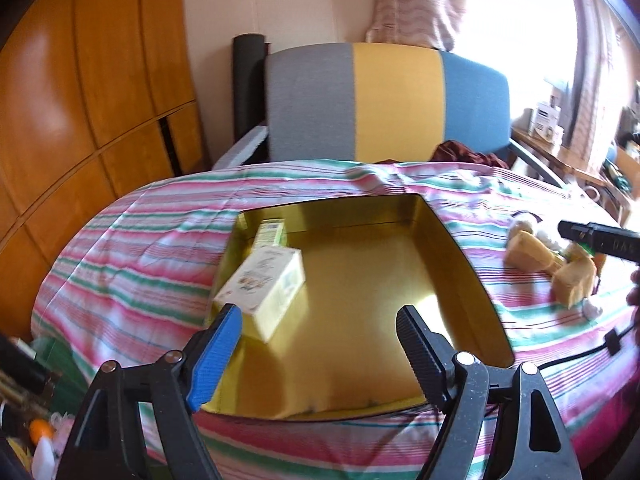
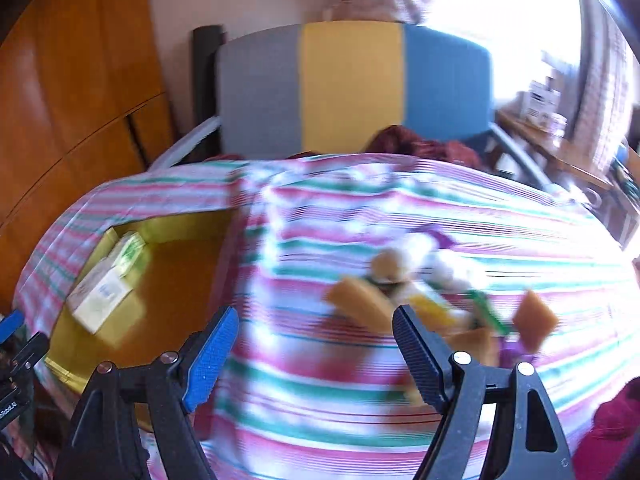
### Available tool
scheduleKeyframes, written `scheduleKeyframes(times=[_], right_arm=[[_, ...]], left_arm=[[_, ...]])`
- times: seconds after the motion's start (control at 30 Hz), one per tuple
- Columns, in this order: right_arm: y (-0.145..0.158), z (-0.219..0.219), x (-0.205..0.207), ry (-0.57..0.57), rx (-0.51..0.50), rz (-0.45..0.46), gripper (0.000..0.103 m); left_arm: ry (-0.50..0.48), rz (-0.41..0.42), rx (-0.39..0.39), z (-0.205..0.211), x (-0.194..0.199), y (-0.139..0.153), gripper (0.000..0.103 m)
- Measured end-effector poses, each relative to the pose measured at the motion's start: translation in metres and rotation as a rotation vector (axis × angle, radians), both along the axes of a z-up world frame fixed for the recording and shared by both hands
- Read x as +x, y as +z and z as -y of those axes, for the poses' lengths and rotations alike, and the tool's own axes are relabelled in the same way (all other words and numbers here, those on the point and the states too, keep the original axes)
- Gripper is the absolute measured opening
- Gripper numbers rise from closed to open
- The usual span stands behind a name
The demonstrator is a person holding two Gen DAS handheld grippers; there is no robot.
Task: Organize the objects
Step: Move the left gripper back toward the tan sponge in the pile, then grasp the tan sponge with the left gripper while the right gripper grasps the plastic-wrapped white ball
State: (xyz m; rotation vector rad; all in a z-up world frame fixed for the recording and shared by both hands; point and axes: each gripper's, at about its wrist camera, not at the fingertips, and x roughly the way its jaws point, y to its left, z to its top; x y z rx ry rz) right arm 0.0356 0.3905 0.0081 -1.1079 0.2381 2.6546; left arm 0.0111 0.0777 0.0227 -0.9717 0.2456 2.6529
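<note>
A: Two boxes in the tin (image 1: 460, 248): a white box (image 1: 260, 288) and, behind it, a green box (image 1: 271, 233). Both at the tin's left end.

B: Tan blocks (image 1: 528, 250) and plush bits on the striped bed (image 1: 152, 240), right of the tin. Count unclear, blurred.

A: Left tongs (image 1: 320, 344) wide open, empty, over the tin's near part. White box just past the blue pad.

B: Right tongs (image 2: 316, 344) also spread, holding nothing, above bare stripes. Blocks just beyond the black finger. Purple scraps (image 2: 516, 354) seen from the right wrist only.

A: Chair (image 1: 384, 100) in gray, yellow, blue behind.
</note>
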Motion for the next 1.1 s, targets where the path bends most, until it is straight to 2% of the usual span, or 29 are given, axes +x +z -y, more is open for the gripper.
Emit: scheduleKeyframes(times=[0.27,0.37,0.43,0.5,0.53,0.73,0.9,1.0,1.1], right_arm=[[-0.010,-0.108,0.042,-0.301,0.013,0.016,0.081],[-0.023,-0.140,0.061,-0.411,-0.043,0.007,0.081],[-0.035,-0.155,0.070,-0.465,-0.127,0.010,0.081],[-0.040,-0.167,0.074,-0.483,-0.229,-0.010,0.081],[-0.041,-0.169,0.076,-0.491,-0.242,-0.016,0.081],[-0.045,-0.172,0.076,-0.474,-0.293,-0.013,0.081],[-0.049,-0.174,0.073,-0.464,-0.315,-0.013,0.081],[-0.049,-0.175,0.074,-0.461,-0.323,-0.013,0.081],[-0.050,-0.176,0.075,-0.466,-0.329,-0.013,0.081]], left_arm=[[-0.123,0.029,-0.011,-0.052,-0.006,-0.003,0.080],[-0.172,0.030,-0.009,-0.074,-0.007,-0.001,0.080],[-0.206,0.039,-0.010,-0.091,-0.007,-0.001,0.080],[-0.240,0.064,-0.004,-0.108,-0.009,-0.003,0.080],[-0.257,0.083,0.005,-0.117,-0.010,-0.004,0.079],[-0.337,0.169,0.046,-0.169,-0.016,-0.012,0.076],[-0.343,0.249,0.078,-0.203,-0.032,-0.021,0.076],[-0.358,0.220,0.053,-0.228,-0.043,-0.017,0.078],[-0.400,0.177,0.023,-0.255,-0.051,-0.010,0.088]])
